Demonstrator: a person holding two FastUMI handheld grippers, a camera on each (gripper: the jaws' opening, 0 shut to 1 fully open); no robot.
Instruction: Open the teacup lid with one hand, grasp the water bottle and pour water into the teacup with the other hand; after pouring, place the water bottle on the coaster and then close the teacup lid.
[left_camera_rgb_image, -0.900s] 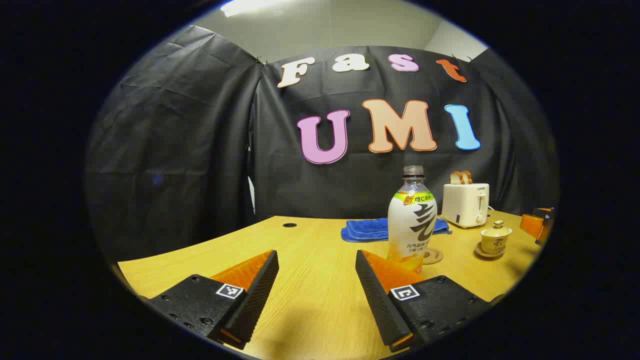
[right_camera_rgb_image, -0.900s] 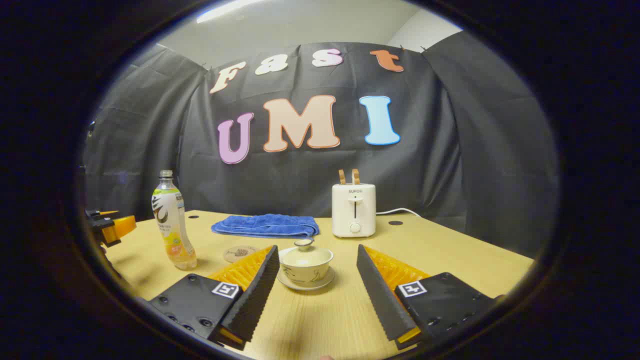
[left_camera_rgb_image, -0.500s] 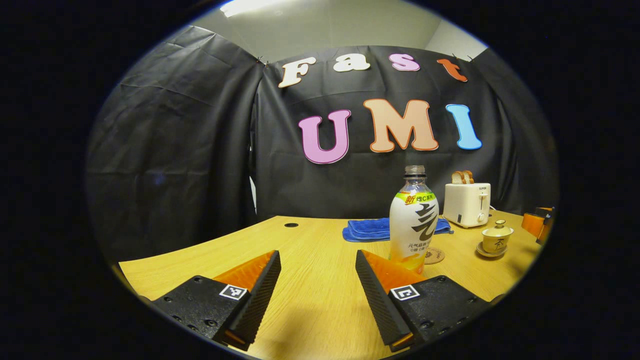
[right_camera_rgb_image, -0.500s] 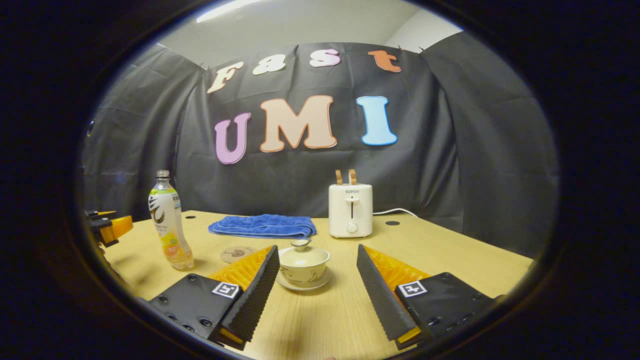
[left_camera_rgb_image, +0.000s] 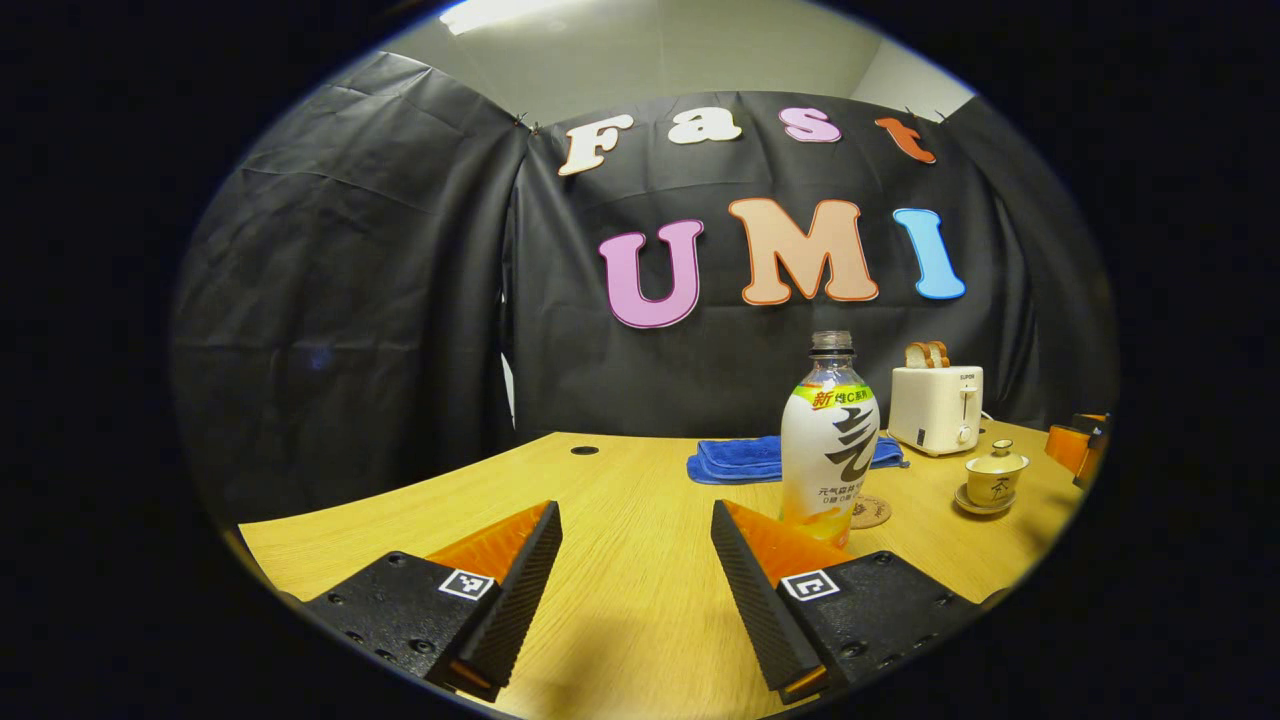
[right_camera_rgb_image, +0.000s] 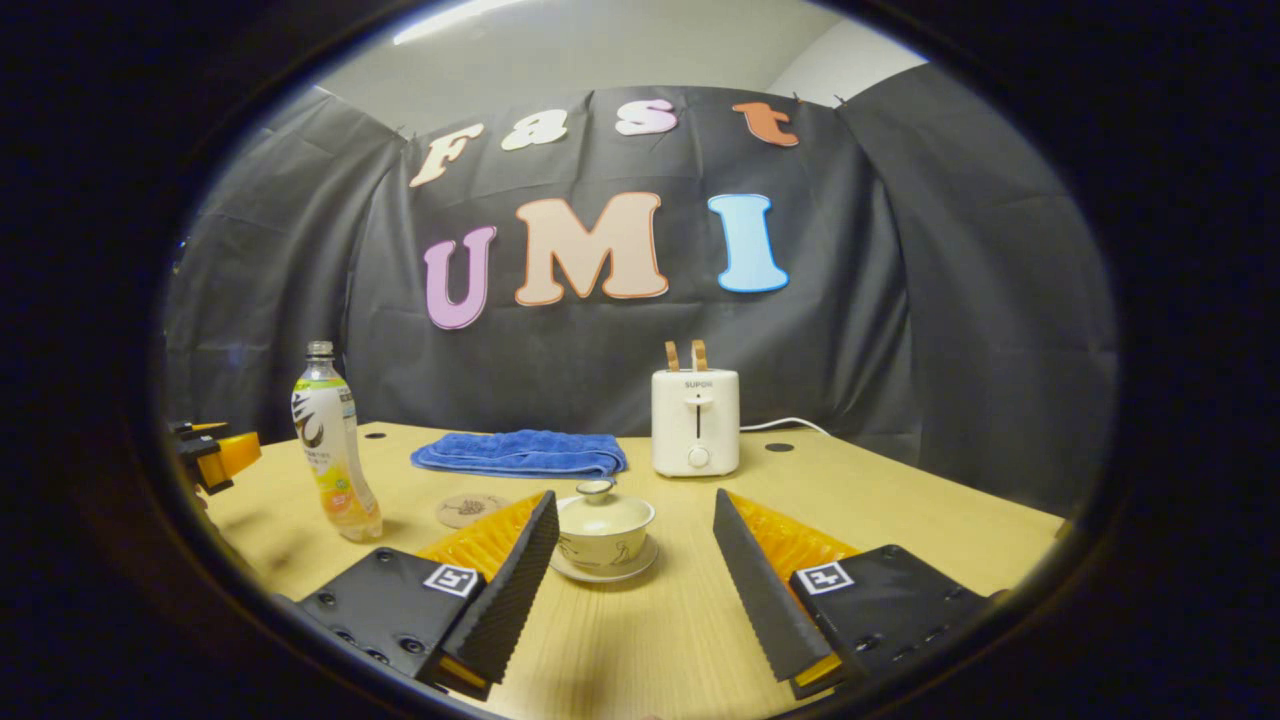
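Over the preceding second both views shifted only slightly: in the right gripper view the teacup (right_camera_rgb_image: 604, 527) drifted a little toward the left finger and the water bottle (right_camera_rgb_image: 333, 450) slid leftward, while in the left gripper view the bottle moved marginally to the right. The right tongs (right_camera_rgb_image: 635, 555) stood open with nothing between the fingers, low over the table (right_camera_rgb_image: 880, 500). The teacup, lid (right_camera_rgb_image: 602, 508) seated and knob up, sat on its saucer at about 11 o'clock from the gap, just beyond the left fingertip and apart from it. The left tongs (left_camera_rgb_image: 635, 560) were likewise open and empty. The water bottle (left_camera_rgb_image: 829, 440) stood upright, long axis vertical and neck uncapped, at about 1 o'clock from that gap, its base partly behind the right finger; contact could not be judged. The coaster (left_camera_rgb_image: 868, 511) lay flat just beyond the bottle, with the teacup (left_camera_rgb_image: 993, 478) farther out at 2 o'clock. A blue towel (right_camera_rgb_image: 520, 452) and a toaster (right_camera_rgb_image: 695, 420) stood toward the back of the table. In judgement, the right tongs were nearer the teacup and suited to lifting the lid by its knob, which called for a small leftward and upward correction; the left tongs were nearer the bottle and needed a rightward shift to straddle its vertical body. No step of the task appeared complete.
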